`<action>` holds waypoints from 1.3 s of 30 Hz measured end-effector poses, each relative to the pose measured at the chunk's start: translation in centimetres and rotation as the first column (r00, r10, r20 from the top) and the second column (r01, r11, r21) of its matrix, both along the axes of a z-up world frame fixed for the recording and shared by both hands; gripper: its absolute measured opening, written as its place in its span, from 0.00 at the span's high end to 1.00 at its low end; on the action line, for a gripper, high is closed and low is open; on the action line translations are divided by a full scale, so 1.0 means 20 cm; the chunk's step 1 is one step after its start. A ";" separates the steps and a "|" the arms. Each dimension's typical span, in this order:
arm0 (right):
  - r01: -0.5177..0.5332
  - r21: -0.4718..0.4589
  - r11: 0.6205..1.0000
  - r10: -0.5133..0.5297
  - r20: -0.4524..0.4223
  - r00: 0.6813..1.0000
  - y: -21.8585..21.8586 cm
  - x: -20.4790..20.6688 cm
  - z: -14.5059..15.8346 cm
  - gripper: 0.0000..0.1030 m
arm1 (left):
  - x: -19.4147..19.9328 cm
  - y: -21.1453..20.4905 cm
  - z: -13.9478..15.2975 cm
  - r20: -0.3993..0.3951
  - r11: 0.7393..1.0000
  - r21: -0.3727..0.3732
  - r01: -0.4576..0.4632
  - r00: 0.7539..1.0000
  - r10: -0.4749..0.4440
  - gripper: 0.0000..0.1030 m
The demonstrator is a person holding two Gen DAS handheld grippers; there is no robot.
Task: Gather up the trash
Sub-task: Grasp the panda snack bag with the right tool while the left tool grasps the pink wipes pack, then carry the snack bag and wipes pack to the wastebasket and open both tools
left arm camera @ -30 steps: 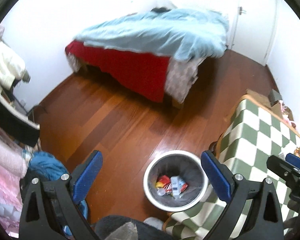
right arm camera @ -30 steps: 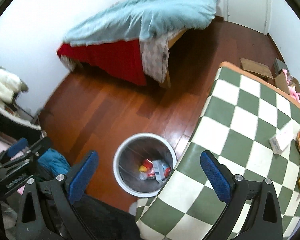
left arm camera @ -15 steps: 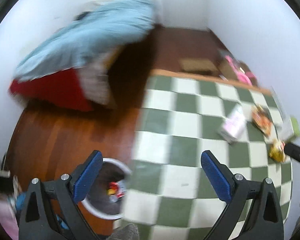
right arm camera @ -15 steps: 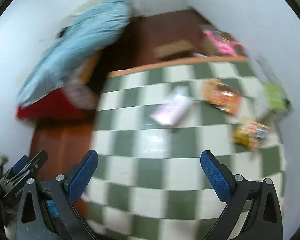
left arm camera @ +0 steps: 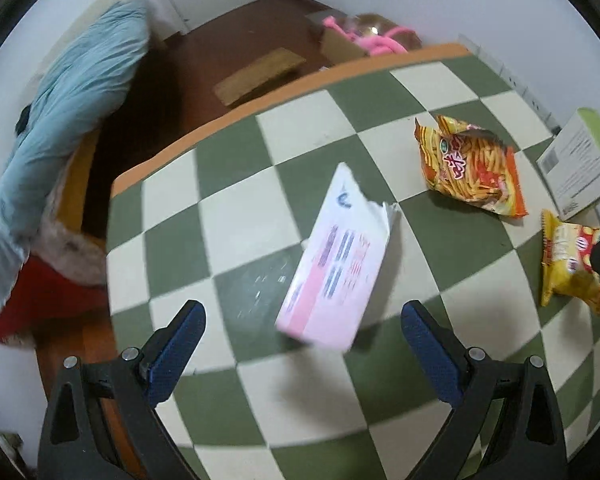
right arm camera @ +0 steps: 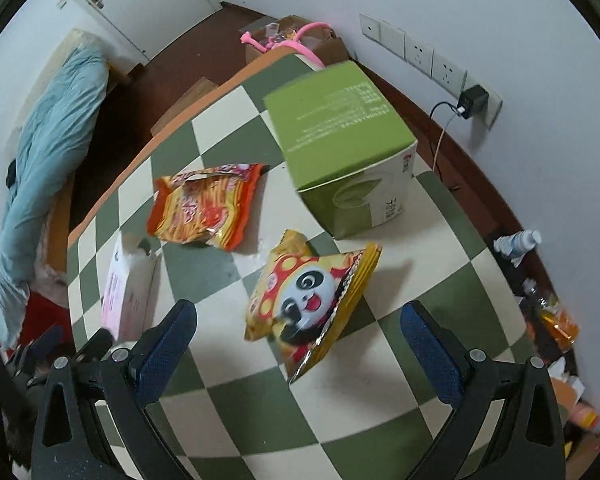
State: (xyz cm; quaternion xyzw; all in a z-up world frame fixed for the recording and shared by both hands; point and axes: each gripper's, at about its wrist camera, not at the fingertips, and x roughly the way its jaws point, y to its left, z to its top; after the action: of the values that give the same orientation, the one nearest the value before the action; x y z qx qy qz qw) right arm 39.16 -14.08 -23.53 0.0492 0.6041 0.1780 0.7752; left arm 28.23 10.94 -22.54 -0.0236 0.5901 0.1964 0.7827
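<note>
A torn pink and white box (left arm camera: 338, 264) lies on the green-and-white checked table (left arm camera: 236, 208), just ahead of my open, empty left gripper (left arm camera: 302, 354). An orange snack bag (left arm camera: 470, 164) and a yellow snack bag (left arm camera: 568, 258) lie to its right. In the right wrist view my right gripper (right arm camera: 296, 348) is open and empty, just short of the yellow panda snack bag (right arm camera: 310, 300). The orange bag (right arm camera: 206, 208) and the pink box (right arm camera: 128, 284) lie further left.
A large green carton (right arm camera: 340, 148) stands on the table behind the bags. A bed with a blue quilt (left arm camera: 60, 120) is at the left. A cardboard box with pink items (right arm camera: 288, 38) sits on the floor by the wall. Bottles (right arm camera: 518, 242) lie at the right.
Both grippers have swung right, from over the floor bin to over the table. The bin has left both views and the trash now lies close ahead.
</note>
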 end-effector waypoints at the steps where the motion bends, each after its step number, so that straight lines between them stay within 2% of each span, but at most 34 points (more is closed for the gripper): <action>1: 0.003 0.001 1.000 -0.003 -0.006 1.000 0.00 0.01 -0.02 0.00 | 0.03 0.01 -0.03 -0.011 1.000 -0.004 0.010 1.000 -0.010 0.03; 3: 0.012 0.009 1.000 -0.011 -0.022 1.000 0.01 0.02 -0.05 0.01 | 0.06 0.02 -0.07 -0.021 1.000 -0.011 0.011 1.000 -0.011 0.04; 5: 0.016 0.016 1.000 -0.016 -0.029 0.999 0.02 0.00 -0.07 0.01 | 0.08 0.04 -0.10 -0.021 0.999 -0.035 0.009 1.000 -0.010 0.13; 7: 0.021 0.016 1.000 -0.021 -0.035 0.999 0.03 0.00 -0.10 0.06 | 0.09 0.05 -0.12 -0.027 0.998 -0.065 0.000 1.000 -0.002 0.45; 8: 0.026 0.020 0.999 -0.025 -0.040 0.999 0.02 0.00 -0.11 0.09 | 0.09 0.05 -0.13 -0.025 0.996 -0.085 -0.005 1.000 0.002 0.50; 11: 0.037 0.029 0.999 -0.035 -0.061 0.998 0.02 0.00 -0.15 0.25 | 0.05 0.05 -0.12 -0.012 0.995 -0.092 -0.043 0.999 0.042 0.51; 15: 0.030 0.066 0.997 -0.026 -0.071 0.997 0.02 -0.01 -0.18 0.41 | -0.08 0.06 -0.11 -0.009 0.974 -0.164 -0.154 0.988 0.155 0.51; 19: 0.009 0.083 0.997 -0.004 -0.050 0.999 0.03 -0.02 -0.18 0.48 | -0.20 0.04 -0.10 0.009 0.948 -0.235 -0.214 0.975 0.222 0.51; 21: -0.005 0.089 0.996 0.009 -0.050 0.999 0.03 -0.03 -0.17 0.48 | -0.21 0.03 -0.11 0.021 0.947 -0.236 -0.216 0.974 0.227 0.51; 24: -0.012 0.093 0.996 0.017 -0.054 0.998 0.04 -0.03 -0.17 0.48 | -0.17 0.03 -0.15 -0.002 0.948 -0.238 -0.210 0.977 0.215 0.51; 27: 0.003 0.117 0.993 0.006 -0.078 0.997 0.03 -0.02 -0.18 0.47 | -0.16 0.02 -0.16 0.008 0.958 -0.206 -0.199 0.979 0.205 0.49; 32: 0.013 0.140 0.990 0.000 -0.090 0.996 0.02 0.00 -0.20 0.46 | -0.18 0.01 -0.16 0.032 0.961 -0.203 -0.187 0.980 0.197 0.54; 34: 0.004 0.134 0.991 0.008 -0.085 0.996 0.03 -0.01 -0.20 0.46 | -0.17 -0.02 -0.16 0.037 0.968 -0.171 -0.181 0.981 0.190 0.55; 39: -0.034 0.110 0.993 0.039 -0.046 0.998 0.06 -0.03 -0.18 0.52 | -0.22 -0.06 -0.14 0.047 0.972 -0.147 -0.184 0.980 0.193 0.56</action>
State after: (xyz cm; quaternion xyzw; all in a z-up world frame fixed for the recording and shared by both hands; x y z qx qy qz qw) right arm 38.49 -12.84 -27.12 0.0849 0.6127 0.2238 0.7532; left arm 23.83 9.70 -25.33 -0.1409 0.5735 0.2267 0.7745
